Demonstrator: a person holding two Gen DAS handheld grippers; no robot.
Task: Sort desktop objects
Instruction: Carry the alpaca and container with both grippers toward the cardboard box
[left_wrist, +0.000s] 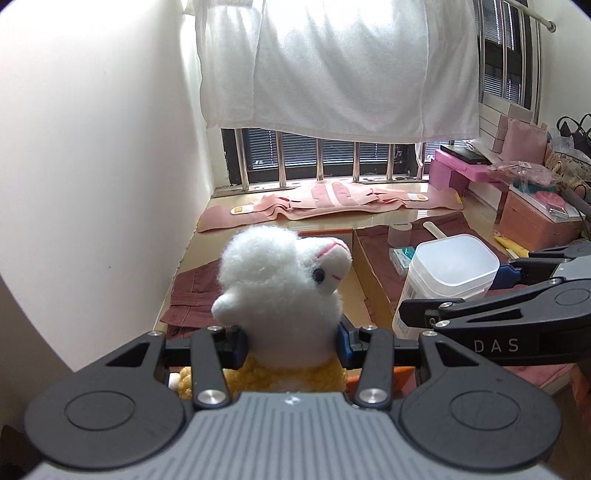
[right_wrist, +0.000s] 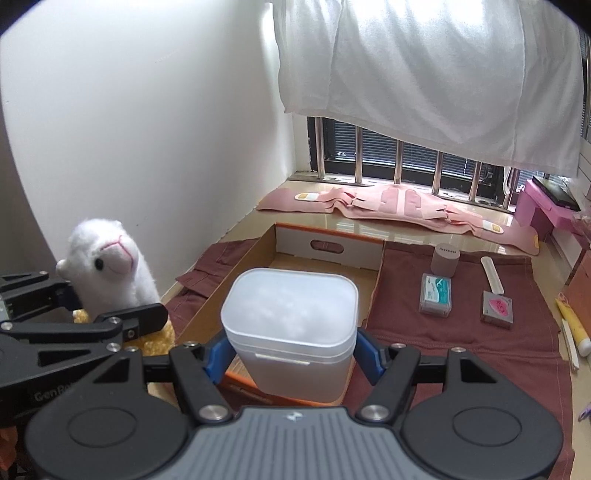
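Observation:
My left gripper (left_wrist: 291, 345) is shut on a white plush alpaca (left_wrist: 284, 288) with a yellow body, held upright near the left wall; it also shows in the right wrist view (right_wrist: 110, 266). My right gripper (right_wrist: 290, 356) is shut on a frosted white plastic container (right_wrist: 291, 325), held above the near end of an open cardboard box (right_wrist: 328, 251). The container also shows in the left wrist view (left_wrist: 447, 273), with the right gripper (left_wrist: 509, 295) around it.
On the maroon cloth (right_wrist: 461, 332) right of the box lie a small grey jar (right_wrist: 445, 258), a teal-and-white packet (right_wrist: 436, 293), a grey card with a pink shape (right_wrist: 496, 308), a white stick (right_wrist: 491, 275) and a yellow tube (right_wrist: 574, 328). Pink fabric (right_wrist: 399, 206) lies by the barred window.

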